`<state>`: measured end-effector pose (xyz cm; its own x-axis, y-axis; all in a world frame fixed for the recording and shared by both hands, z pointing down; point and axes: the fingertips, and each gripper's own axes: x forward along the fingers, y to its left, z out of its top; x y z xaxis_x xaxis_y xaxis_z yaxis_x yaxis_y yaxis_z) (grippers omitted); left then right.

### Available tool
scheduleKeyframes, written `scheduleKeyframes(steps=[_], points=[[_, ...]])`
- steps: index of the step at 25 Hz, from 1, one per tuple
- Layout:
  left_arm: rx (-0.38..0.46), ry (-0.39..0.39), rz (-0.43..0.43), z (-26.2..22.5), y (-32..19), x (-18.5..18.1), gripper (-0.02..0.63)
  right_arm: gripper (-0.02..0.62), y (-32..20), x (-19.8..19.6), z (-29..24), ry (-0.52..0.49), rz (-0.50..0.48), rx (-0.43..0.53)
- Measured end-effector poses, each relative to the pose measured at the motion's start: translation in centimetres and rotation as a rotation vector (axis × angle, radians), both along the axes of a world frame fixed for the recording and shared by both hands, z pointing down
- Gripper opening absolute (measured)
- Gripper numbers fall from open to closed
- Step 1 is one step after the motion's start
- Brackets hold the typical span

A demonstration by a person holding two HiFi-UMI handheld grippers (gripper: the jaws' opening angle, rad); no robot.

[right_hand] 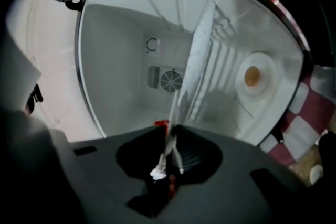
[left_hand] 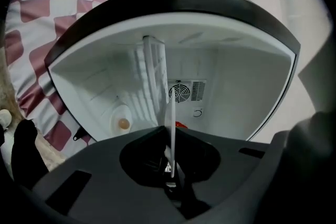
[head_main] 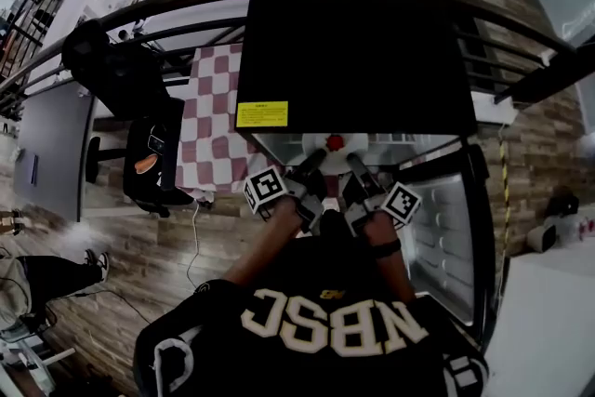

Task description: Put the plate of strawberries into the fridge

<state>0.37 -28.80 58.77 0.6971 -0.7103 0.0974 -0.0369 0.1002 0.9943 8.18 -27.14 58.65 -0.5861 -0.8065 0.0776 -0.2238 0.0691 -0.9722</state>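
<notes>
A white plate (head_main: 332,147) with a red strawberry (head_main: 335,142) on it hangs at the mouth of the open black fridge (head_main: 358,51). My left gripper (head_main: 311,166) is shut on the plate's left rim and my right gripper (head_main: 354,166) is shut on its right rim. In the left gripper view the plate (left_hand: 170,134) shows edge-on as a thin white line between the jaws of the left gripper (left_hand: 170,176), with a strawberry (left_hand: 180,125) just past them. In the right gripper view the right gripper (right_hand: 167,157) pinches the plate's rim (right_hand: 172,131) the same way.
The fridge's white inside has a fan vent (left_hand: 186,92) on the back wall, a clear shelf (right_hand: 202,55) and a white oval fitting with an orange centre (right_hand: 253,76). Its door (head_main: 446,237) stands open at the right. A checked cloth (head_main: 209,121) and a black bag (head_main: 153,153) lie left.
</notes>
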Motion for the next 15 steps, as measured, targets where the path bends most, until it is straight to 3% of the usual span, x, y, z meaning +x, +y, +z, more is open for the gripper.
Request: scheduleKeyframes(steps=[15], points=[[-0.025,-0.027,-0.01,1.2,-1.9,1.0,0.032,0.073,-2.2,1.3,0.6,-0.041,0.042,-0.065]])
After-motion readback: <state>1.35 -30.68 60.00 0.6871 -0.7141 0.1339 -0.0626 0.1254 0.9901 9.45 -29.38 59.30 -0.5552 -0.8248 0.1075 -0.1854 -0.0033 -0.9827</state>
